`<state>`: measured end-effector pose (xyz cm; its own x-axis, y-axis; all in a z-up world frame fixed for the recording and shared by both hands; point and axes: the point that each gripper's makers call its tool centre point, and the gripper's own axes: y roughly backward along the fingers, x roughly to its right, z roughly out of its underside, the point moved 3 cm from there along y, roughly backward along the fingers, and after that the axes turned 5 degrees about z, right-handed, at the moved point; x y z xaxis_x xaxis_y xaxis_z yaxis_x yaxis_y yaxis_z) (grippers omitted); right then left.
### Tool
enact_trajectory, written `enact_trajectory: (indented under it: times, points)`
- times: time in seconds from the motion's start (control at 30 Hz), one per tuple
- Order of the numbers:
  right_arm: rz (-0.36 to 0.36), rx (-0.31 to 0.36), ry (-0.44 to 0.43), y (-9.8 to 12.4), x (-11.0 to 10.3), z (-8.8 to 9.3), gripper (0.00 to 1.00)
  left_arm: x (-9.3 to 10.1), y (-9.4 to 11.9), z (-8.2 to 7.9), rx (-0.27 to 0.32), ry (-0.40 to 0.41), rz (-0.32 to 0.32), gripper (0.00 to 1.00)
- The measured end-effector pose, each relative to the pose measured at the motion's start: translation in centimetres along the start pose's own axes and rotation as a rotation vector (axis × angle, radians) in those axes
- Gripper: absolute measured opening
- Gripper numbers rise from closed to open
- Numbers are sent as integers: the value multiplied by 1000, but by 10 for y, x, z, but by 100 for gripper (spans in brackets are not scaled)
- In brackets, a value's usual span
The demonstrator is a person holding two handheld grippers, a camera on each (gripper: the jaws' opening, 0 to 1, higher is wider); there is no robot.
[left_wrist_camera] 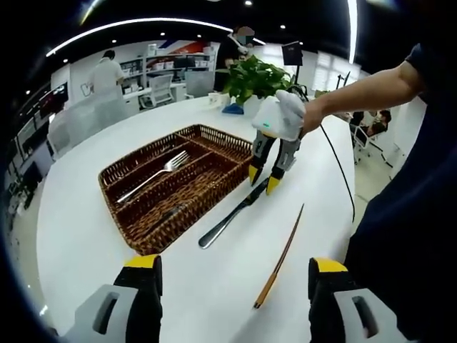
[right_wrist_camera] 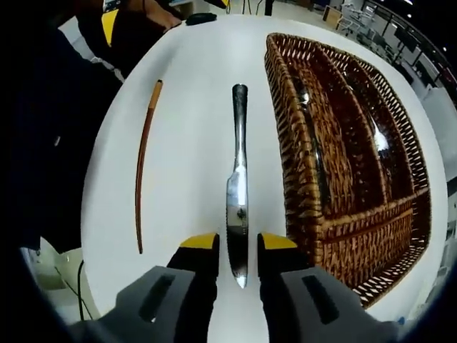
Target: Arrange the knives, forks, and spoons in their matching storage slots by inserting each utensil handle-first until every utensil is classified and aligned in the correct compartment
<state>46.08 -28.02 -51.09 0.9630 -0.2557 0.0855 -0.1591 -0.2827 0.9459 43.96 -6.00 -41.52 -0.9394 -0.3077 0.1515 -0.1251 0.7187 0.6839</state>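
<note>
1. In the right gripper view, the right gripper (right_wrist_camera: 237, 250) straddles the blade tip of the knife (right_wrist_camera: 238, 187); its jaws look parted, one on each side of the blade, not pressed on it.
2. The knife lies flat on the white table (right_wrist_camera: 193, 86), just beside the wicker tray (right_wrist_camera: 303, 179), handle pointing away.
3. A thin wooden stick (right_wrist_camera: 145, 153) lies on the knife's other side.
4. In the left gripper view, the left gripper (left_wrist_camera: 235, 275) is spread wide above the table, holding nothing.
5. A fork (left_wrist_camera: 153, 176) rests in a tray compartment; a darker utensil, hard to identify, lies in the nearest slot.
6. A potted plant (left_wrist_camera: 253, 77) stands beyond.
</note>
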Motion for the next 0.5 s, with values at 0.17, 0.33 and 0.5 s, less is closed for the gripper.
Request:
enact_trajectory:
  times: [0.17,0.33,0.5]
  points:
    - [-9,-2,27,-1,-2,-2,10,-1,-2,1,-6,-1,5,87]
    - [-4,-33,38,-1,-3,-5,10,-3,-5,2,-15,-9,12,87]
    - [16,-34,74,-1,-5,-6,8,-6,-11,-2,-16,-30,26,86]
